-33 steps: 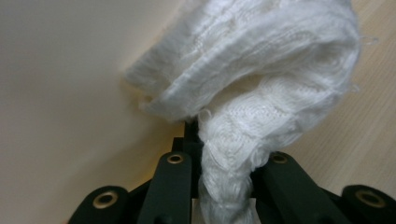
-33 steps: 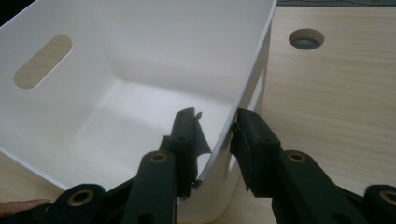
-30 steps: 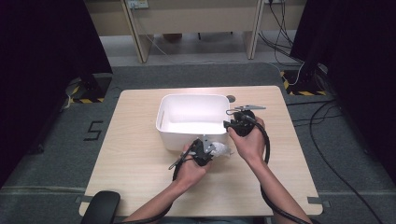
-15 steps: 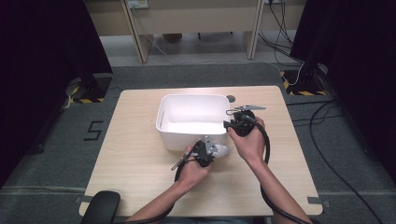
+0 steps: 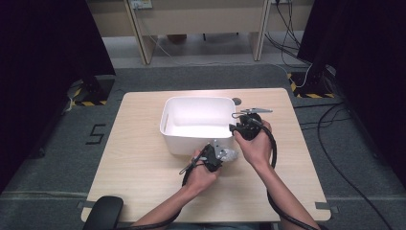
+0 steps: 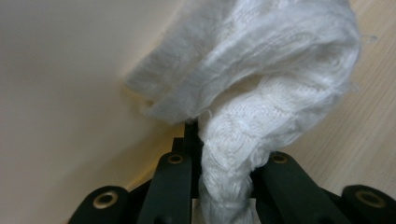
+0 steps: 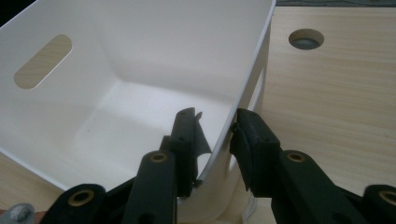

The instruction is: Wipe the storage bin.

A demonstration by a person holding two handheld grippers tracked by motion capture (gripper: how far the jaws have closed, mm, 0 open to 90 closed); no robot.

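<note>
Beside the near wall of the white bin (image 5: pixel 196 117), the left gripper (image 5: pixel 221 154) was clamped tight on a bunched white cloth (image 6: pixel 261 93), which hung just outside the tub. Since a second earlier almost nothing had shifted. The right gripper (image 7: pixel 212 140) straddled the bin's right wall, seemingly pinching it, so the cloth's lift into the bin was probably next.

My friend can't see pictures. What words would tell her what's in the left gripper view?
The left gripper is shut on a bunched white knitted cloth, which puffs out above its two black jaws. Behind the cloth, a plain white bin wall lies at the left and a light wooden table at the right.
</note>
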